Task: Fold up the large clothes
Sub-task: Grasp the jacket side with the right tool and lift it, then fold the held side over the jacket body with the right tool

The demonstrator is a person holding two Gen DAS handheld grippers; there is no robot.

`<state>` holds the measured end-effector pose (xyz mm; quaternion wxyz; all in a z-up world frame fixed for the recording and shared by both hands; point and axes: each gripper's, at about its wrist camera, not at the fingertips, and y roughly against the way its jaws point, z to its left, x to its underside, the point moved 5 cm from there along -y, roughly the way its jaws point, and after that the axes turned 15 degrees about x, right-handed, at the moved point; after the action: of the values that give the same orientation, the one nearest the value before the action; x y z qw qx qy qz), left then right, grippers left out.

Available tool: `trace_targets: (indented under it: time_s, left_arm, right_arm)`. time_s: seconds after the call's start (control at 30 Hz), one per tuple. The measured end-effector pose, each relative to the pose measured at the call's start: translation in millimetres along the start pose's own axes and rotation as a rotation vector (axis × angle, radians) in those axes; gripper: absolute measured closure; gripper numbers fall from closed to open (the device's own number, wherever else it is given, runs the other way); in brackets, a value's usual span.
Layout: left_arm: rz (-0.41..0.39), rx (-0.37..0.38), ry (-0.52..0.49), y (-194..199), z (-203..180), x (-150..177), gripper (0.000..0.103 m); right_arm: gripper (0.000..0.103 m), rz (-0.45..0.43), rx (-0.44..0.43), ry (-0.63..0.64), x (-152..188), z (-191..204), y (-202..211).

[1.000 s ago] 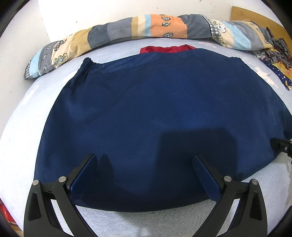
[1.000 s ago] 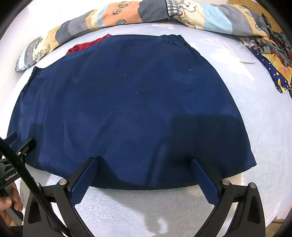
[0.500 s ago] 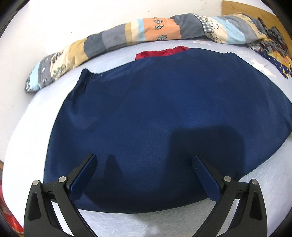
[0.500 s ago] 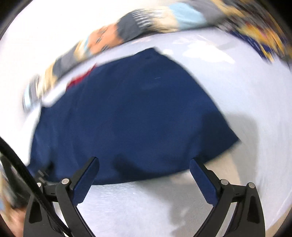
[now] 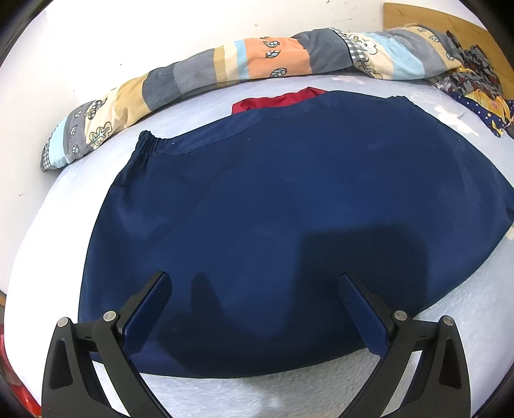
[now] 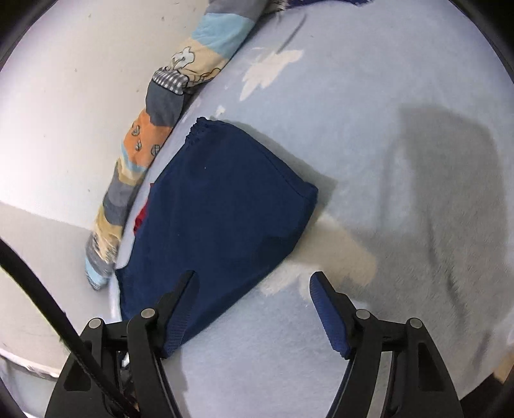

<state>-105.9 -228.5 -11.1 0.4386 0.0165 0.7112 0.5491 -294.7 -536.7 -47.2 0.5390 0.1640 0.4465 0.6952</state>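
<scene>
Navy garment [image 5: 273, 231], folded flat with its elastic waistband at the far edge, lies spread on a pale blue bed cover [image 5: 475, 334] directly ahead of the left gripper [image 5: 255, 283]. That gripper's jaws stand wide apart above the cloth's near hem, with fabric showing between the fingers but neither pad pressing on it. Beyond the garment, a sliver of red cloth [image 5: 279, 99] peeks out from under the waistband, and farther still a rolled patchwork quilt [image 5: 225, 67] runs along the white wall. To the far right of the left gripper sits a heap of patterned clothes [image 5: 475, 83] beside a wooden board [image 5: 427, 16].

From the right wrist view (tilted well over to one side), the right gripper [image 6: 253, 283] hangs over the garment's [image 6: 218, 205] near right corner. Its jaws are closing, though they remain apart: the left finger [image 6: 180, 308] overlaps the navy fabric, while the right finger sits over bare bed cover [image 6: 385, 128]. No cloth is pinched between them. The quilt [image 6: 154, 128] lies beyond the garment, to the gripper's left.
</scene>
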Motion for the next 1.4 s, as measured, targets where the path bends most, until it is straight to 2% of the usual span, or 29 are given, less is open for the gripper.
trace_targets:
  time_s: [0.33,0.47,0.53,0.63,0.77,0.87,0.93,1.0,1.03,1.13,1.23,1.3,1.37,1.4]
  left_arm:
    - [0.003,0.018,0.020,0.3,1.5,0.8,0.000]
    - [0.005,0.037,0.023,0.2,-0.4,0.5,0.000]
    - [0.006,0.042,0.027,0.0,-0.3,0.1,0.000]
    - [0.008,0.048,0.036,-0.5,0.5,0.6,0.000]
    - [0.018,0.042,0.047,-2.9,3.5,1.7,0.000]
    - [0.019,0.043,0.059,-3.2,5.6,2.3,0.000]
    - [0.022,0.044,0.067,-4.6,6.9,2.6,0.000]
    - [0.023,0.037,0.065,-5.4,6.8,2.6,0.000]
    - [0.020,0.033,0.064,-5.1,6.4,2.2,0.000]
    - [-0.013,0.035,0.069,-0.1,5.3,-3.4,0.000]
    - [-0.079,0.055,0.102,9.6,4.8,-14.0,0.000]
    - [-0.112,0.082,0.118,11.8,2.4,-20.7,0.000]
    - [-0.084,0.099,0.119,3.2,-1.4,-20.5,0.000]
    - [-0.043,0.119,0.107,-7.3,-5.8,-16.7,0.000]
  right_arm:
    - [0.026,0.006,-0.009,-0.065,-15.0,-12.2,-6.9]
    - [0.026,-0.003,-0.004,-0.056,-26.8,-8.4,-19.8]
    - [0.027,0.005,-0.030,-0.037,-31.5,-0.9,-29.0]
    - [0.033,-0.006,-0.103,-0.038,-36.4,10.5,-40.8]
    - [0.033,0.016,-0.258,0.050,-39.2,37.6,-61.7]
    - [0.034,-0.019,-0.350,0.060,-42.5,45.9,-68.4]
    - [0.040,-0.022,-0.401,0.053,-43.7,50.8,-71.7]
    - [0.078,-0.009,-0.366,0.075,-45.1,54.2,-79.3]
    - [0.082,-0.010,-0.333,0.077,-46.7,53.0,-81.5]
    - [0.087,-0.062,-0.277,0.127,-44.9,63.3,-71.1]
    - [0.089,-0.139,-0.310,0.164,-44.5,85.4,-39.0]
    - [0.090,-0.160,-0.322,0.178,-43.0,95.9,-26.2]
    - [0.090,-0.179,-0.317,0.193,-39.0,106.9,-12.3]
    - [0.090,-0.180,-0.318,0.192,-38.0,109.9,-10.2]
